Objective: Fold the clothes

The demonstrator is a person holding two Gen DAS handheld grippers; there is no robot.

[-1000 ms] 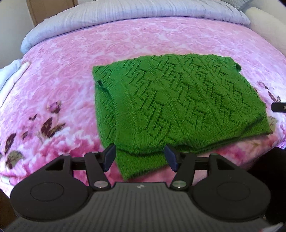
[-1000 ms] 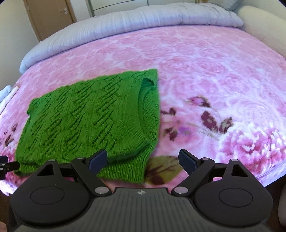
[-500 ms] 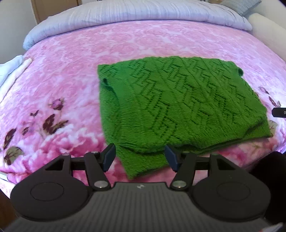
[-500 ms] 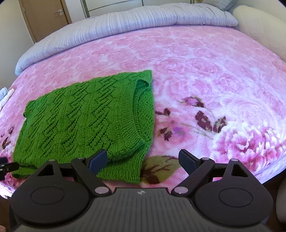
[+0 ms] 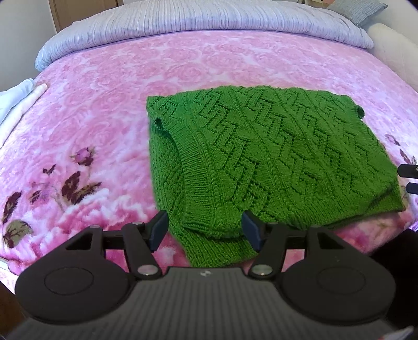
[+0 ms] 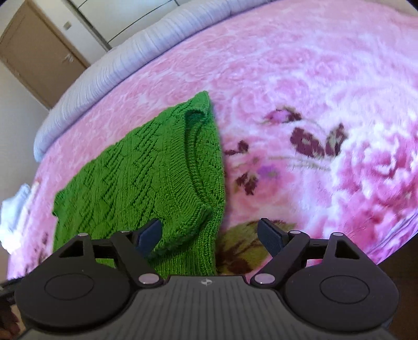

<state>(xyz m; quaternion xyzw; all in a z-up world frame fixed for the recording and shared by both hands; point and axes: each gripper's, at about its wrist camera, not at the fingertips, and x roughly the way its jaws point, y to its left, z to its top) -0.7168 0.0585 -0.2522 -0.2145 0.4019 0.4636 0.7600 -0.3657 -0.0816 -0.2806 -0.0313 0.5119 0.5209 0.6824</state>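
A green knitted sweater (image 5: pixel 263 159) lies folded into a rough rectangle on the pink flowered bedspread (image 5: pixel 99 109). My left gripper (image 5: pixel 205 231) stands open just above the sweater's near left corner, nothing between its fingers. In the right wrist view the same sweater (image 6: pixel 146 177) fills the left half, its ribbed neckline facing up. My right gripper (image 6: pixel 210 236) is open over the sweater's near right corner, its left fingertip (image 6: pixel 150 234) above the knit and its right fingertip over the bedspread (image 6: pixel 313 91). The right gripper's finger tips (image 5: pixel 408 177) poke in at the right edge of the left wrist view.
A grey-white ribbed duvet (image 5: pixel 198 23) is rolled along the far side of the bed. White folded cloth (image 5: pixel 15 102) lies at the left edge. A brown door (image 6: pixel 34 57) and white wardrobe stand behind the bed. The bed's near edge runs just below both grippers.
The right wrist view has tilted and moved closer to the sweater's near right corner. The left gripper has shifted only slightly. Both stay open and the sweater has not moved.
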